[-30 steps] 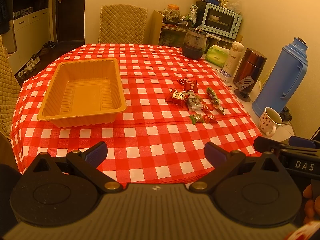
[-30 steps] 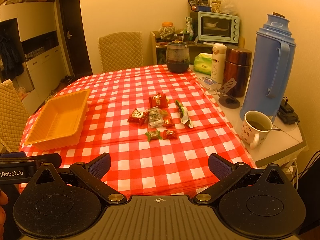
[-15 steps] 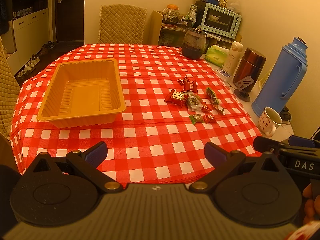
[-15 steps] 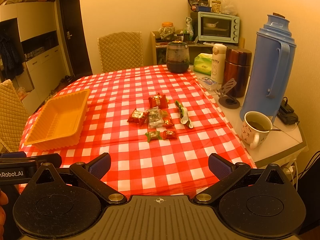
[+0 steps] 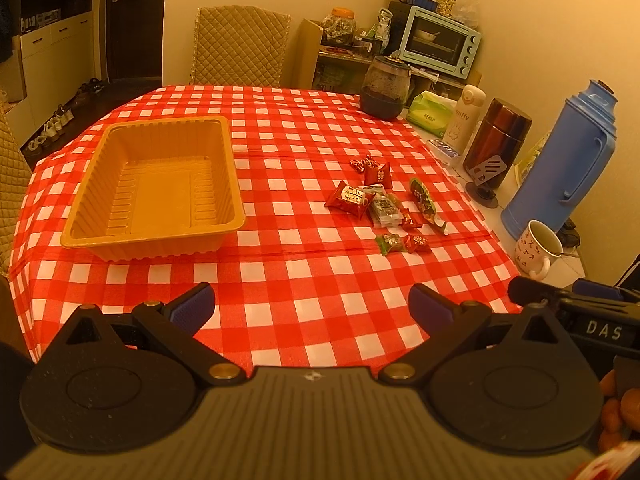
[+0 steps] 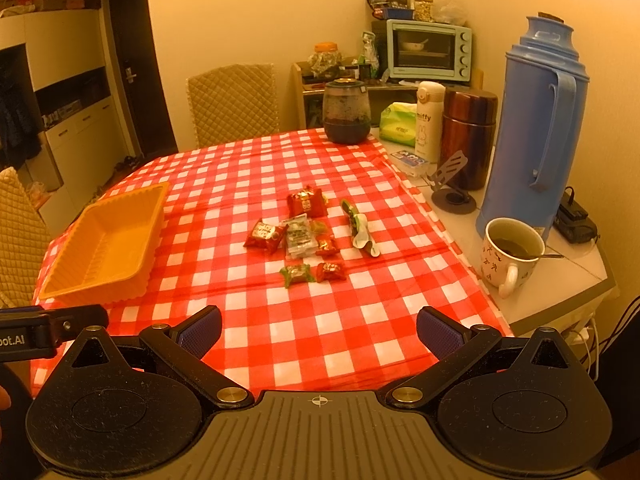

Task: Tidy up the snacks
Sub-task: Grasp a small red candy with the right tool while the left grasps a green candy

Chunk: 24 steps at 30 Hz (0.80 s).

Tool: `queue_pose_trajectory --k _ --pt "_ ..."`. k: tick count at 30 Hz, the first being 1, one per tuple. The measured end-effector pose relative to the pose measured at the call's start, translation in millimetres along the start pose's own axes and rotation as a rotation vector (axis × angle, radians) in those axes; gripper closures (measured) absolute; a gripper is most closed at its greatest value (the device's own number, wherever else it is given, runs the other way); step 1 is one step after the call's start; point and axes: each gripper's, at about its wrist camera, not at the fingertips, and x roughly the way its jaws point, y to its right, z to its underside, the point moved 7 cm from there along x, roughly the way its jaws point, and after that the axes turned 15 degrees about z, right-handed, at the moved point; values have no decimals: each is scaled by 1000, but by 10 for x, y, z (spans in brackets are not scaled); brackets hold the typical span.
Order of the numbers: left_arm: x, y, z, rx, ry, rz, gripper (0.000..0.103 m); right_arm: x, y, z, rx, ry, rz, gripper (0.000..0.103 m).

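Nothing is moving between the earlier pictures and this one: snacks, tray and both tongs are sitting where they were a second ago.

Both wrist cameras are looking across a tabletop (image 5: 304,280) covered in red-and-white check cloth. On its left side an orange plastic tray (image 5: 100,236) is standing with nothing inside it. Well apart from it, toward the right side, a small scatter of wrapped snacks (image 5: 380,204) is lying on the cloth: red packets, a clear packet, a long green wrapper (image 5: 426,204) and two small sweets, one green (image 6: 297,273) and one red (image 6: 331,271), nearest the cameras.

The left tongs (image 5: 311,306) are hovering over the near edge of the tabletop with their blue-padded fingers spread wide and holding nothing. The right tongs (image 6: 319,330) are doing the same, wide apart and empty, pointing toward the snack pile (image 6: 304,236).

Beyond the cloth on the right, a blue thermos (image 6: 536,128), a patterned mug (image 6: 506,256) with a drink in it, a brown flask (image 6: 470,136) and a dark glass jar (image 6: 346,112) are standing.

Judging by this layout, the organizing is not yet starting: every visible snack is lying outside the tray (image 6: 60,286), so all the picking and placing is remaining, probably beginning with the two nearest sweets.
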Motion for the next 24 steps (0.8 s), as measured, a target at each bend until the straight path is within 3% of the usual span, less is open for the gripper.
queue_pose_trajectory --k 5,11,14,21,24 --pt "201 -124 -55 -16 -6 18 1 173 133 -117 37 18 11 0" --pt "523 -176 -226 33 -7 27 1 422 323 -336 65 35 18 1" --pt "716 -167 -304 67 -12 67 1 593 390 -406 62 41 19 1" --pt "1310 -162 -348 134 -91 123 1 1142 364 -384 -25 27 -69 1" --pt "1568 -147 -306 182 -133 152 1 1403 285 -312 -99 7 -124 19"
